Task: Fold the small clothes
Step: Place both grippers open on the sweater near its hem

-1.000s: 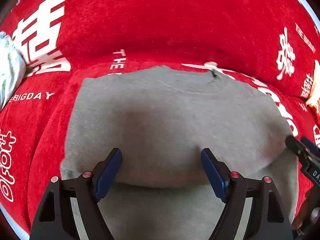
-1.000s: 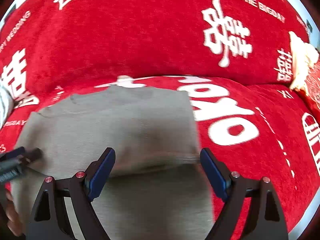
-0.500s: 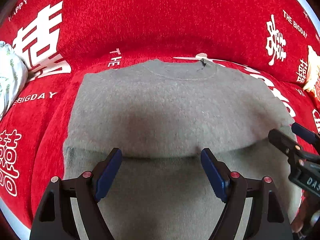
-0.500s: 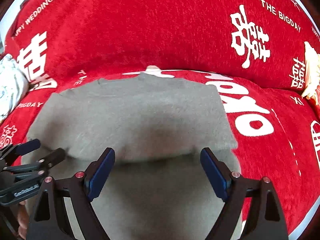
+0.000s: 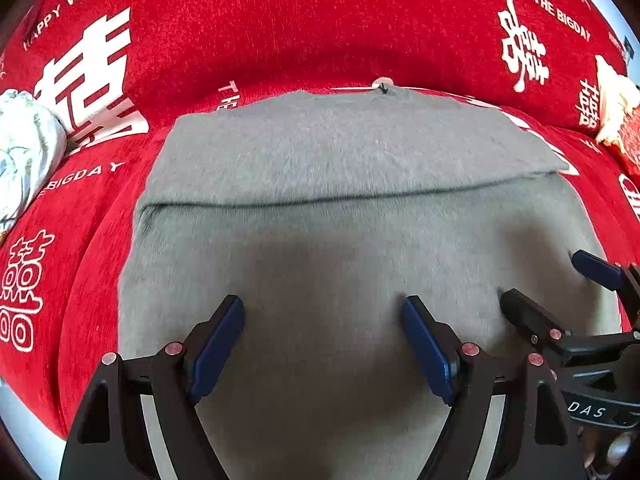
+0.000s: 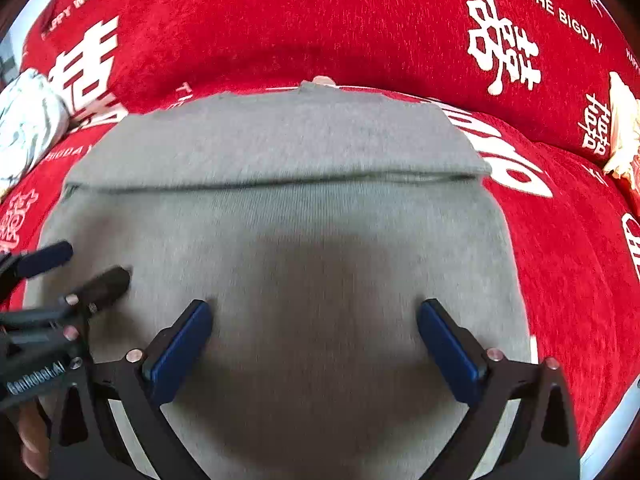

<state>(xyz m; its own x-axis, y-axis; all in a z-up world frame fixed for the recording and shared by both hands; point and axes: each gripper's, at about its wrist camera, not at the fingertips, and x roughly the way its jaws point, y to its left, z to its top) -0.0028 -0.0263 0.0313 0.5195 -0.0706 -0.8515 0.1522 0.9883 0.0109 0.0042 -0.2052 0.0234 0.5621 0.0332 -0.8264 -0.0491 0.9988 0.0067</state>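
A grey knit sweater (image 5: 328,168) lies flat on a red sofa seat; it also shows in the right wrist view (image 6: 280,152). A folded layer covers its far half and ends in a straight edge (image 5: 360,196) across the middle. My left gripper (image 5: 324,340) is open and empty above the near part of the sweater. My right gripper (image 6: 316,340) is open and empty above the near part too. The right gripper shows at the right edge of the left wrist view (image 5: 560,292); the left gripper shows at the left edge of the right wrist view (image 6: 76,268).
The red sofa cover (image 5: 320,20) has white printed characters and a backrest behind the sweater. A white floral cloth (image 5: 20,148) lies at the far left. A cream and red item (image 5: 616,108) lies at the far right.
Both grippers have pulled back toward the near edge of the sweater. The folded layer's edge, close to the fingertips before, now lies well beyond them.
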